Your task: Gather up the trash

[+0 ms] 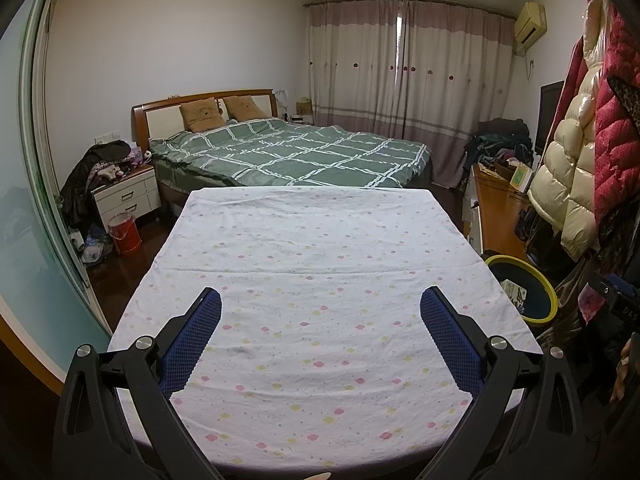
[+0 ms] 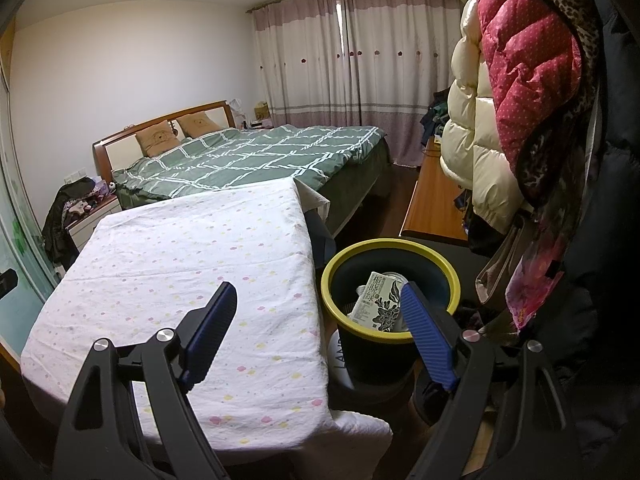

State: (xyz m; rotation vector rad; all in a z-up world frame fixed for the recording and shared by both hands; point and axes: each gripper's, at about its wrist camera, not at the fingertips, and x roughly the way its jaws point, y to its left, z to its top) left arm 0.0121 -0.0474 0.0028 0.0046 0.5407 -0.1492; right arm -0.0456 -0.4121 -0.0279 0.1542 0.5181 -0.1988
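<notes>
We see no trash left on the table: its flowered cloth lies bare in both views. The bin, with its yellow rim, stands just beside the table's right edge, and a carton printed with dark flowers already leans inside it, with what looks like a can behind it. So we judge the collecting to be at or near its end, at least as far as this table goes; whether anything lies on the floor or elsewhere in the room we cannot tell.

Our left tongs hang wide open over the cloth, empty, touching nothing. Our right tongs are also spread wide and hold nothing: one finger sits above the table's edge, the other in front of the bin's mouth, with the carton showing past it, untouched.
</notes>
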